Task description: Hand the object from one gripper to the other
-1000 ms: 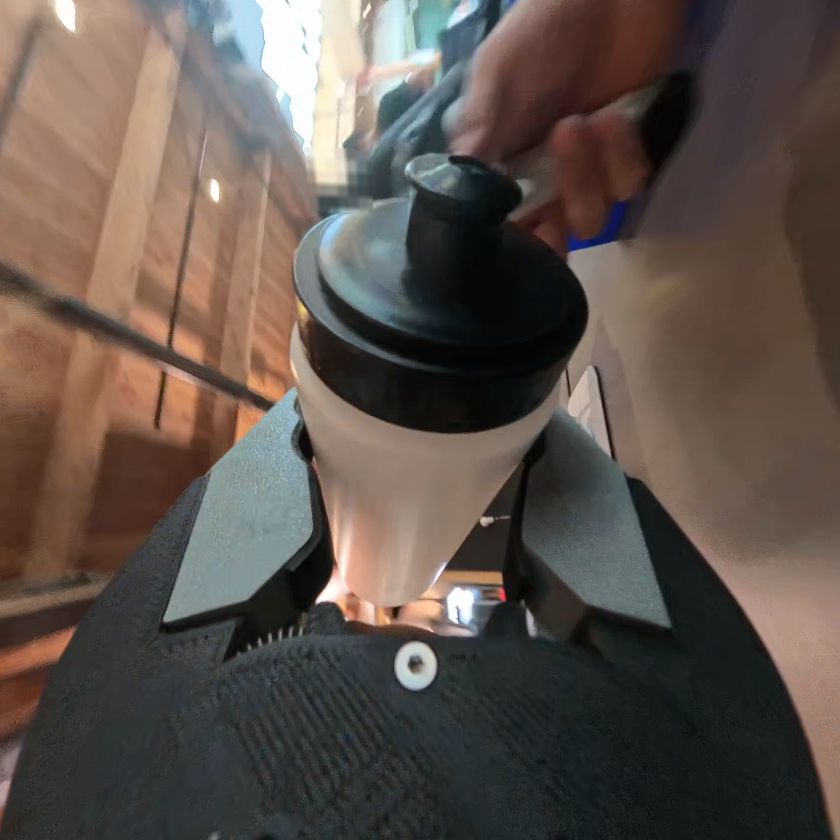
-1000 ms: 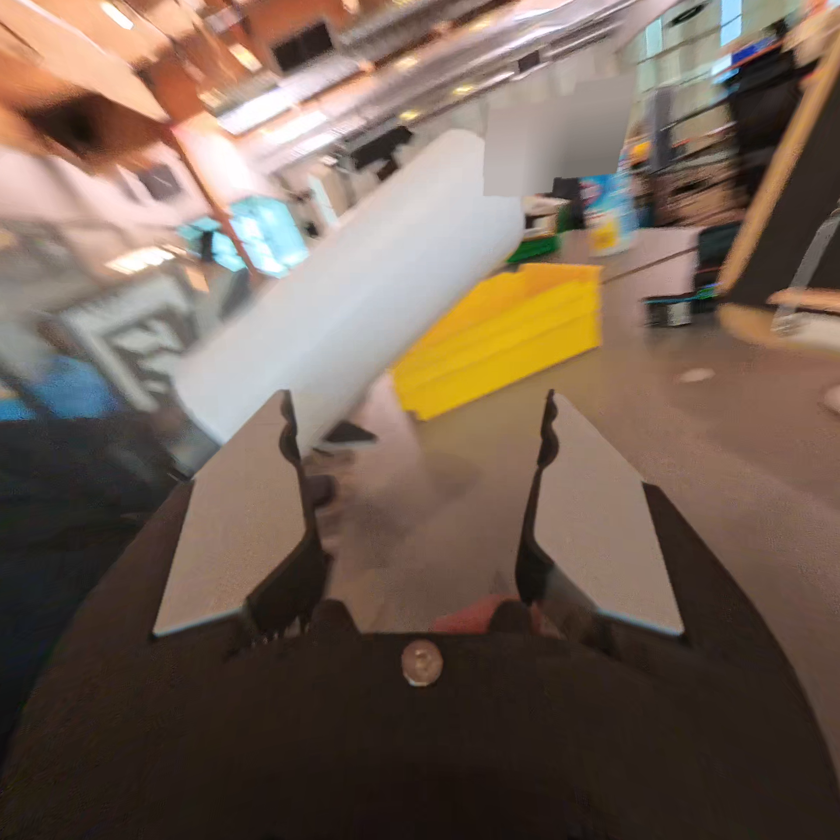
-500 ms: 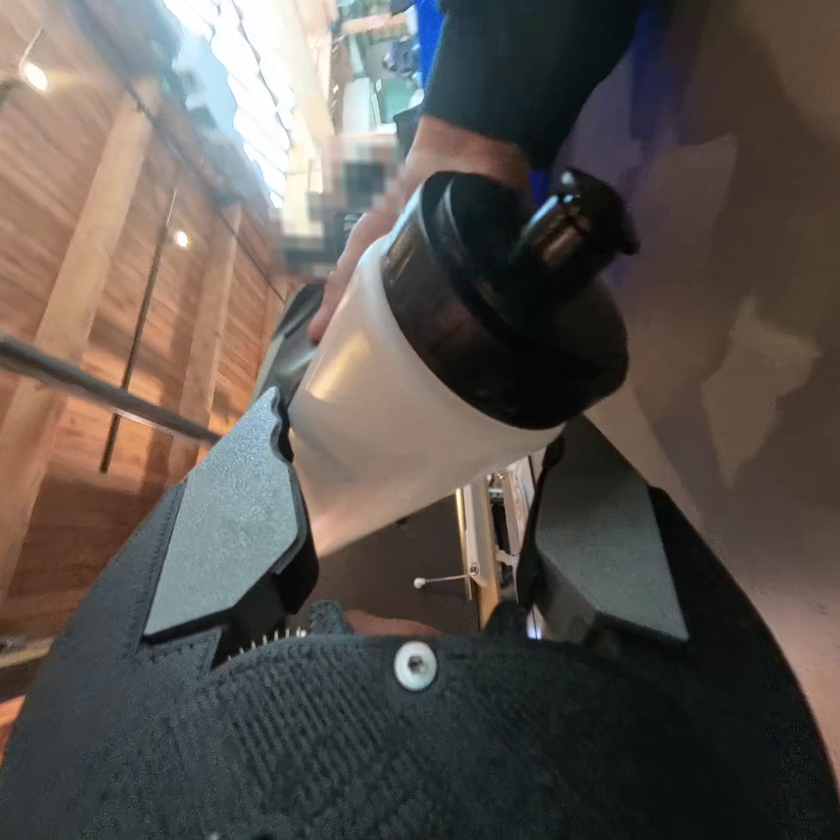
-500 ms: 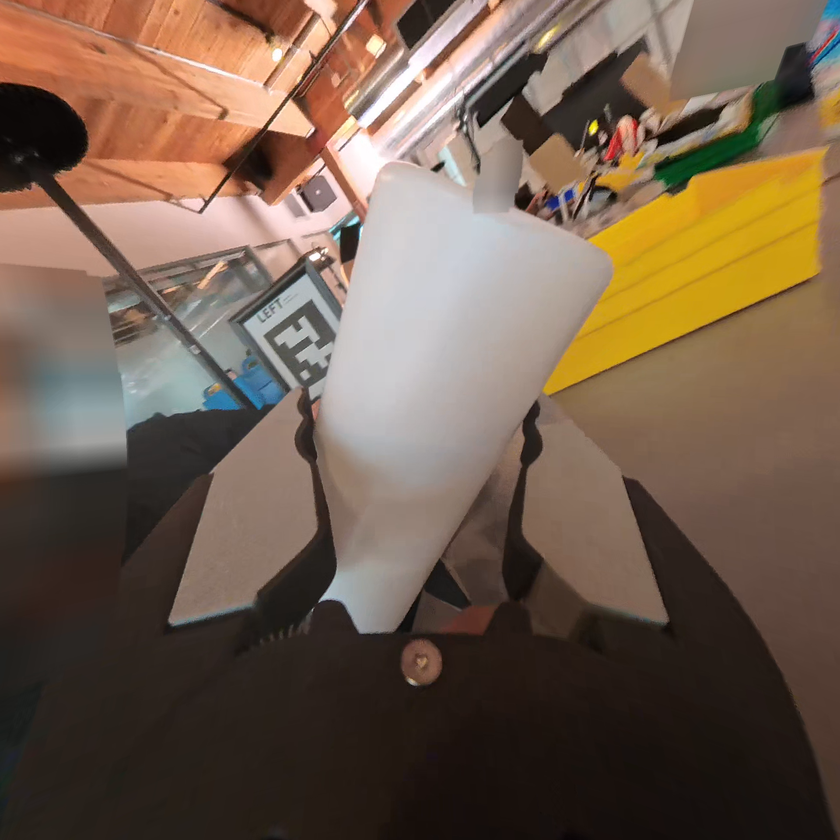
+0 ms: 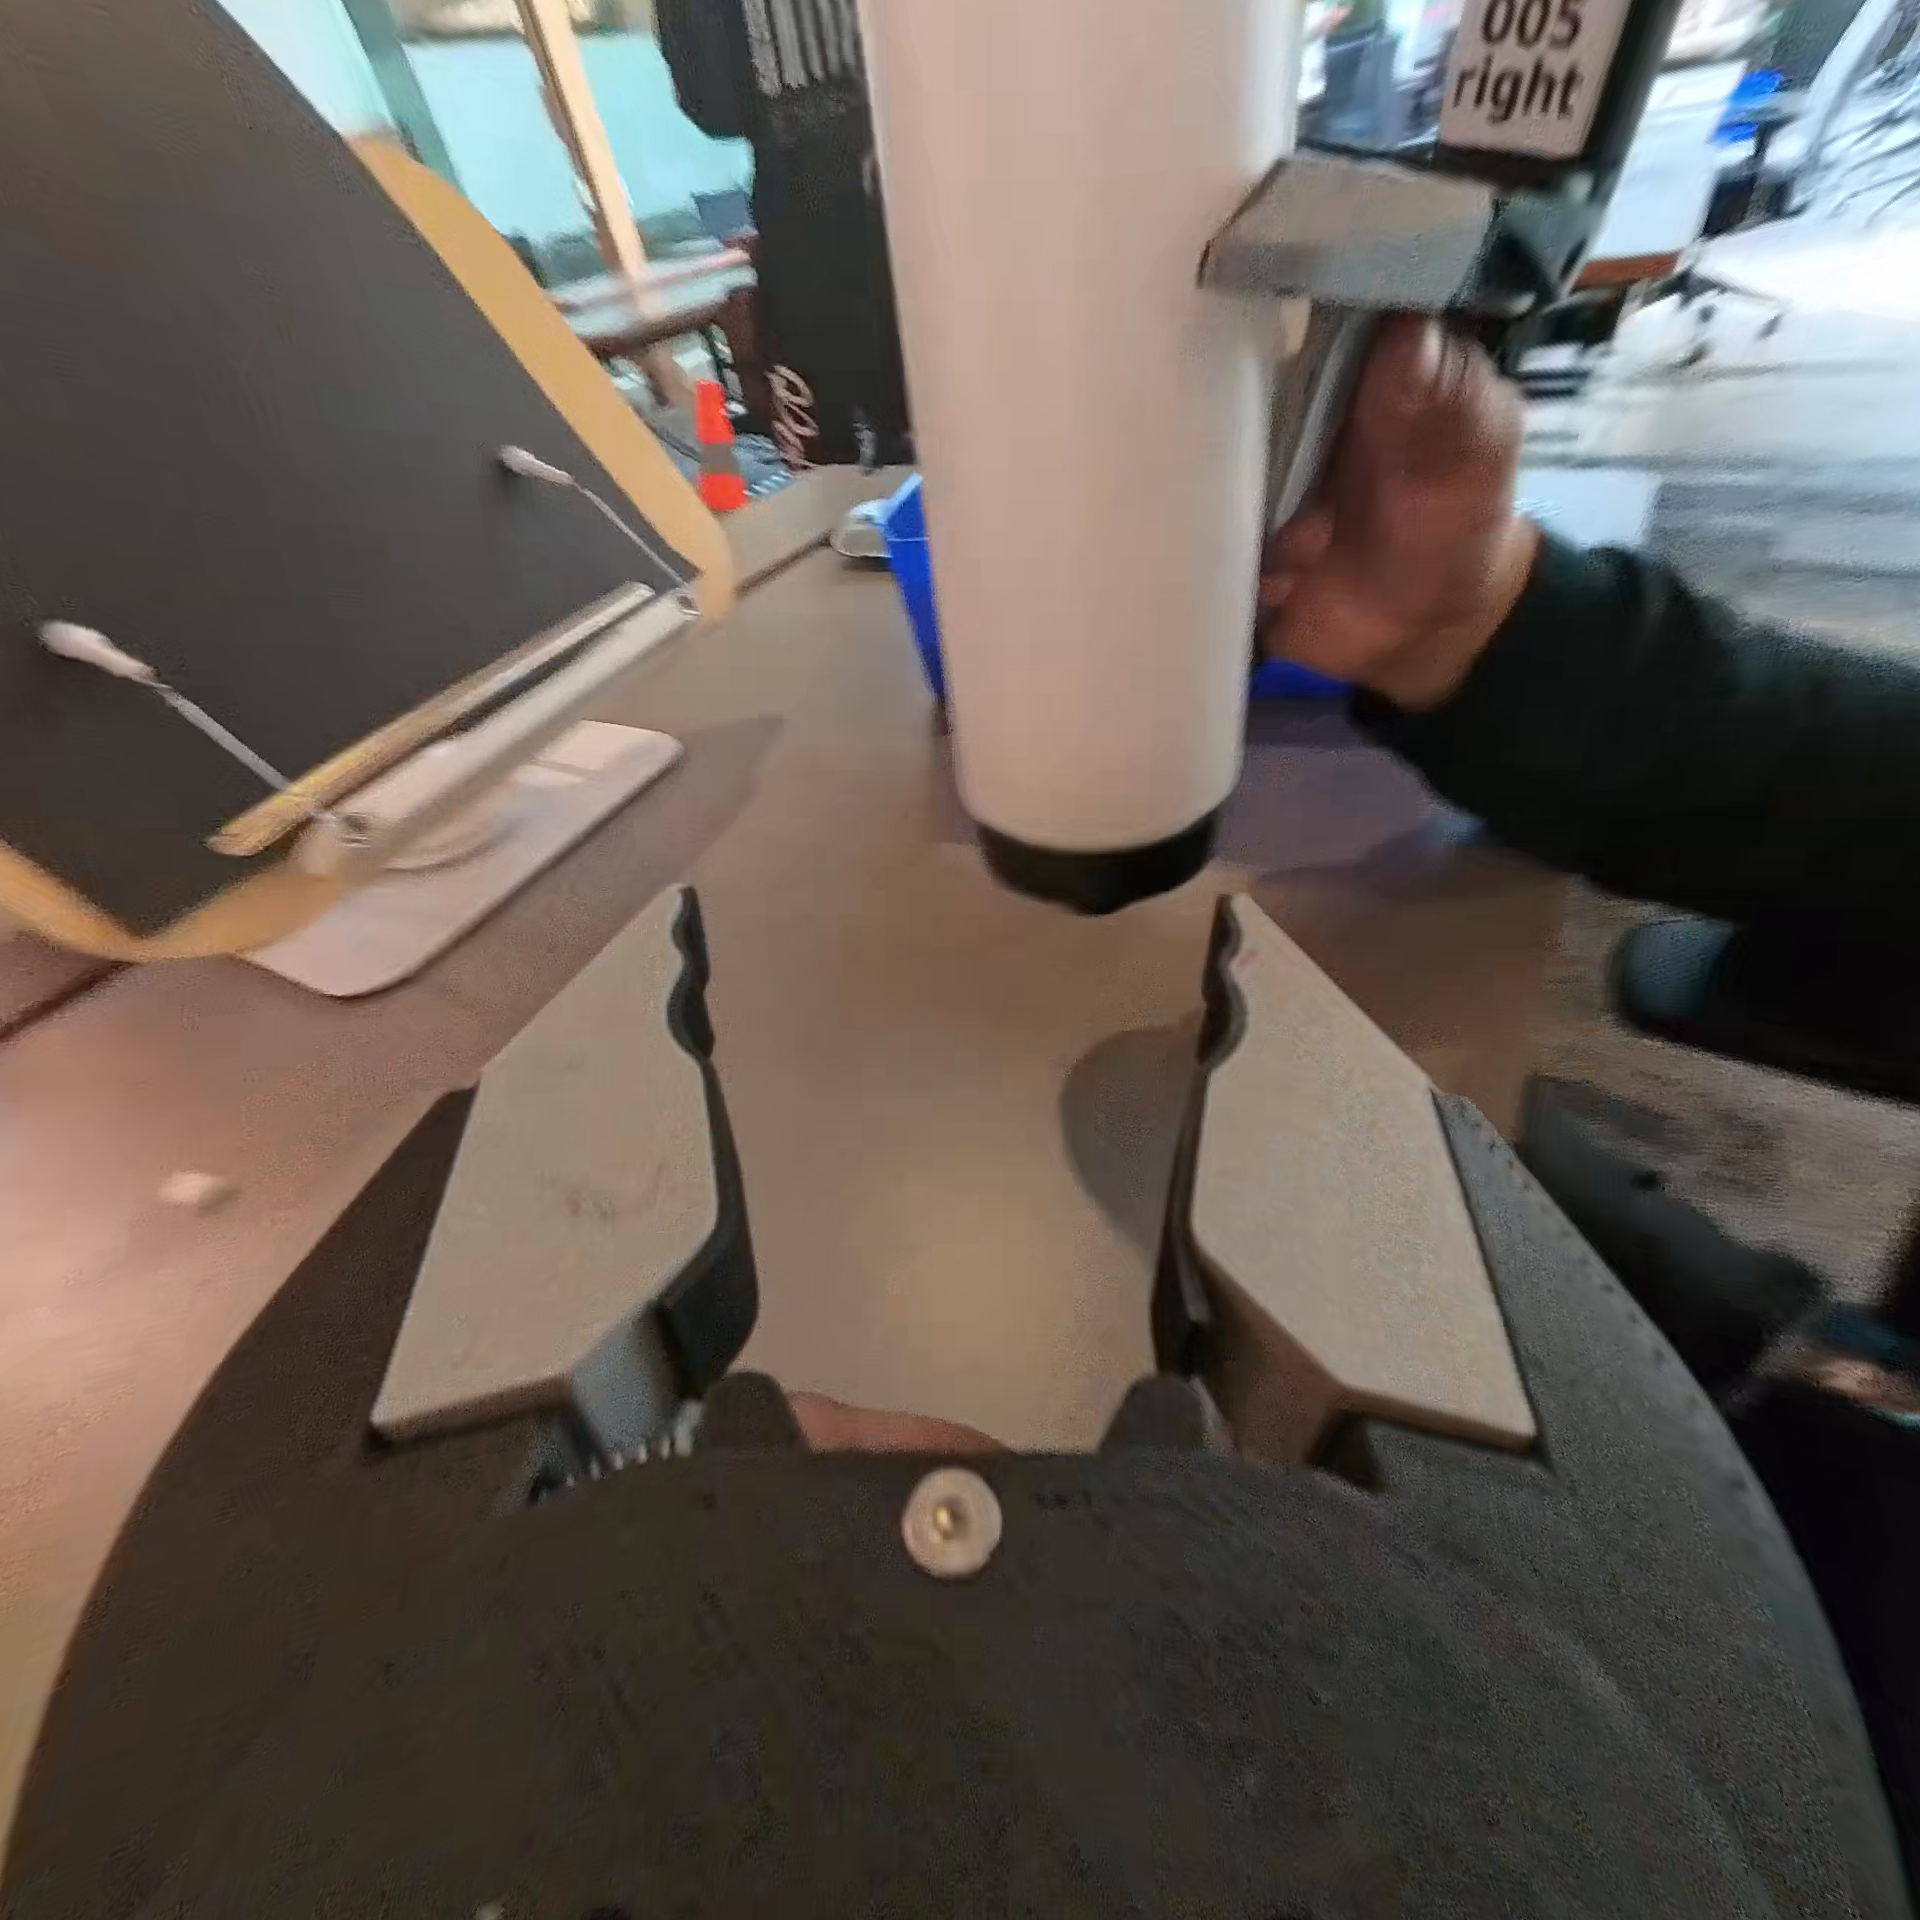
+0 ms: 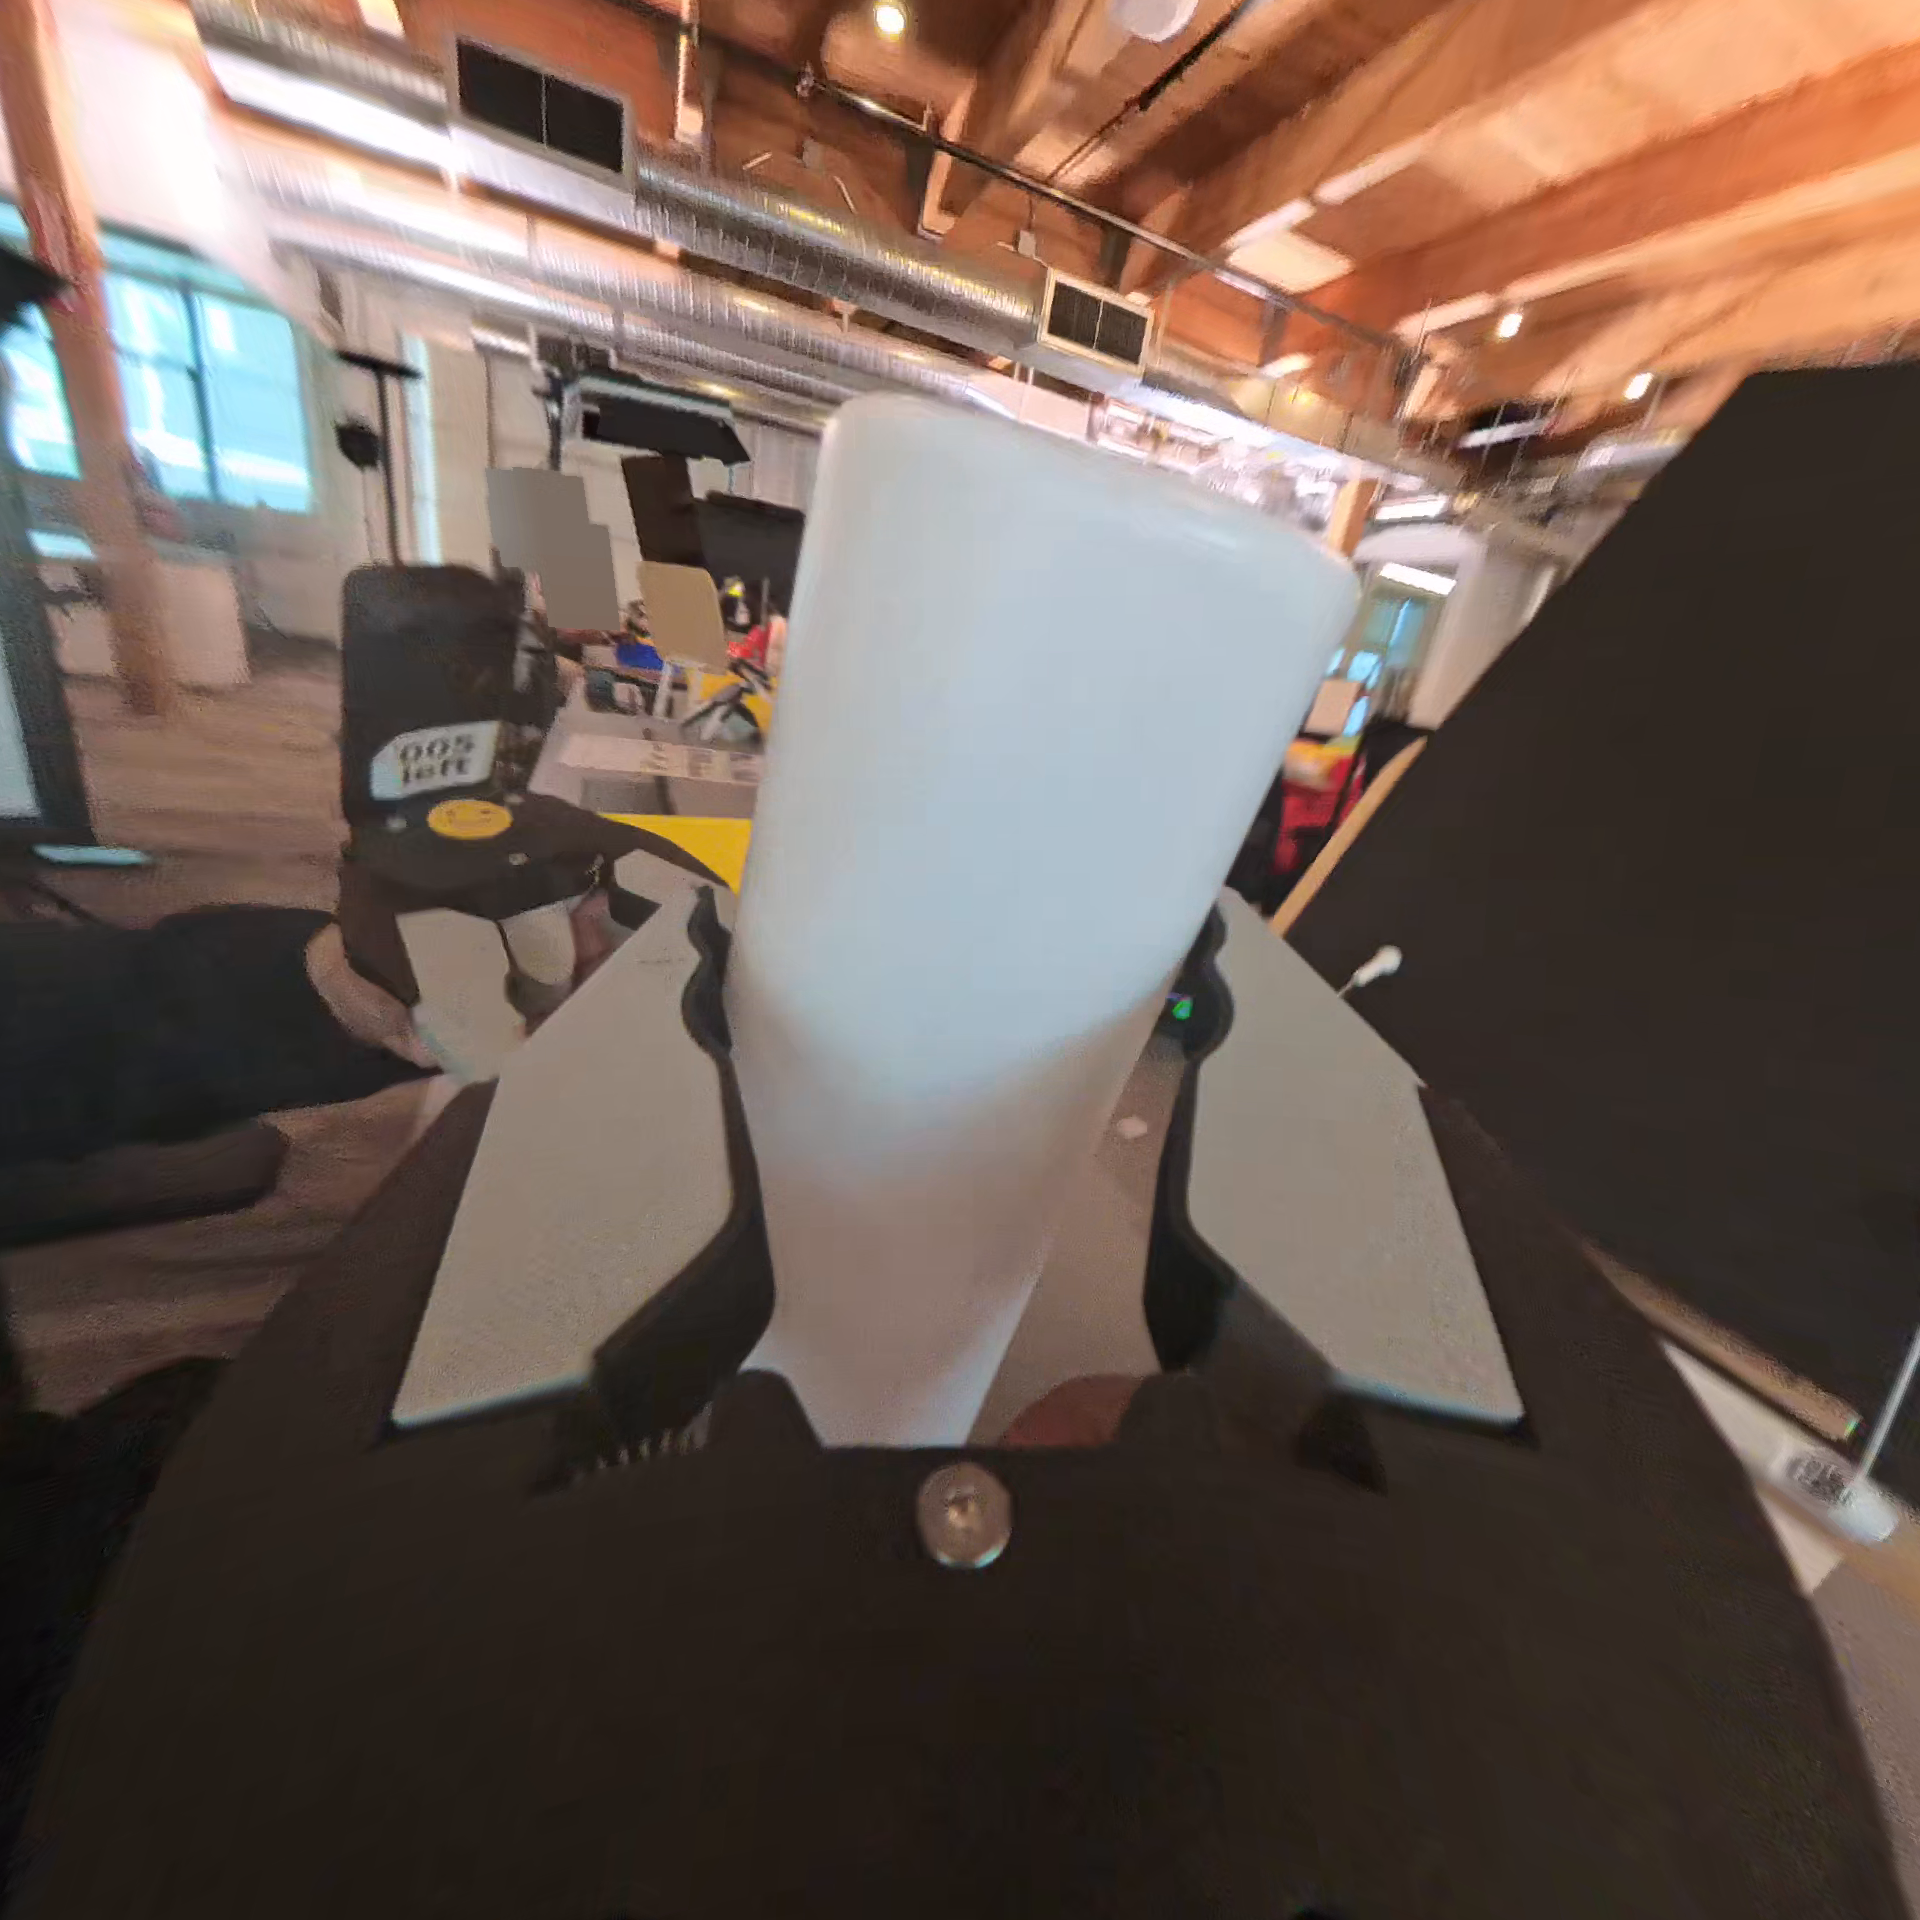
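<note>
Up close, the left gripper (image 5: 956, 997) hangs over the brown counter (image 5: 883, 1091) with its fingers (image 5: 582, 1174) spread wide and nothing between them. Just beyond its tips hangs the white bottle (image 5: 1081, 436), long axis near vertical, black cap end (image 5: 1096, 868) pointing down at the counter, its upper part cut off by the frame. Farther right, a hand (image 5: 1403, 520) in a dark sleeve holds the right gripper (image 6: 956, 997), fingers (image 6: 582, 1174) pinching the bottle's body; in that view the cap is hidden and the flat base points up and away. Motion blur softens the background.
</note>
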The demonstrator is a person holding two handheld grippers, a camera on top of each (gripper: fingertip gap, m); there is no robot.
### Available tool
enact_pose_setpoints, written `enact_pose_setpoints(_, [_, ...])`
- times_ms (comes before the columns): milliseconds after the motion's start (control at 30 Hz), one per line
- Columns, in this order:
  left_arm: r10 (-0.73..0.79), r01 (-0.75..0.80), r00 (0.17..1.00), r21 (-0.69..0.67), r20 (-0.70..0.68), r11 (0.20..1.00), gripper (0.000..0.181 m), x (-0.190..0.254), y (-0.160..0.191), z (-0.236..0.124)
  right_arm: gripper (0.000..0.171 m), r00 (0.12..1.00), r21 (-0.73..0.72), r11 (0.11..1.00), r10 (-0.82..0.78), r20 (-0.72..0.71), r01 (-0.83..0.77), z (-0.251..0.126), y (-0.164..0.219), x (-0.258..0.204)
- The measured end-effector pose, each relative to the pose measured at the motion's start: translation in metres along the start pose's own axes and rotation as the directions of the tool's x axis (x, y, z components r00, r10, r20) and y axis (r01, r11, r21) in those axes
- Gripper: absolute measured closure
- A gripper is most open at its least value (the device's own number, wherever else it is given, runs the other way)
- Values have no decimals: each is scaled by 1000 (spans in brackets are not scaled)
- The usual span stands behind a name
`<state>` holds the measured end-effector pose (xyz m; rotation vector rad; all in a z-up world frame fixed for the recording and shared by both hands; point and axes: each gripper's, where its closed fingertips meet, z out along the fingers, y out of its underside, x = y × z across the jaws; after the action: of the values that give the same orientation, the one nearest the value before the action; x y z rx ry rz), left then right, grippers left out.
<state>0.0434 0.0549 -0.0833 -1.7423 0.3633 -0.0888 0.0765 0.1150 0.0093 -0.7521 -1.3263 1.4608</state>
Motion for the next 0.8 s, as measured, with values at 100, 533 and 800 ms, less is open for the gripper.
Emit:
enact_pose_setpoints(100, [-8,10,996,16,-91,1000,82,26,-6,15,84,991,74,993,-95,93,88,6,-9,-35])
enact_pose_setpoints(533, [35,-58,990,-165,-135,985,89,23,17,56,90,987,134,986,83,139,-101,9,1,-32])
enact_pose_setpoints(800, [796,-523,592,-692,125,497,92,-113,-4,-17,76,964,-260,959,-168,-205,111,-3,45,34])
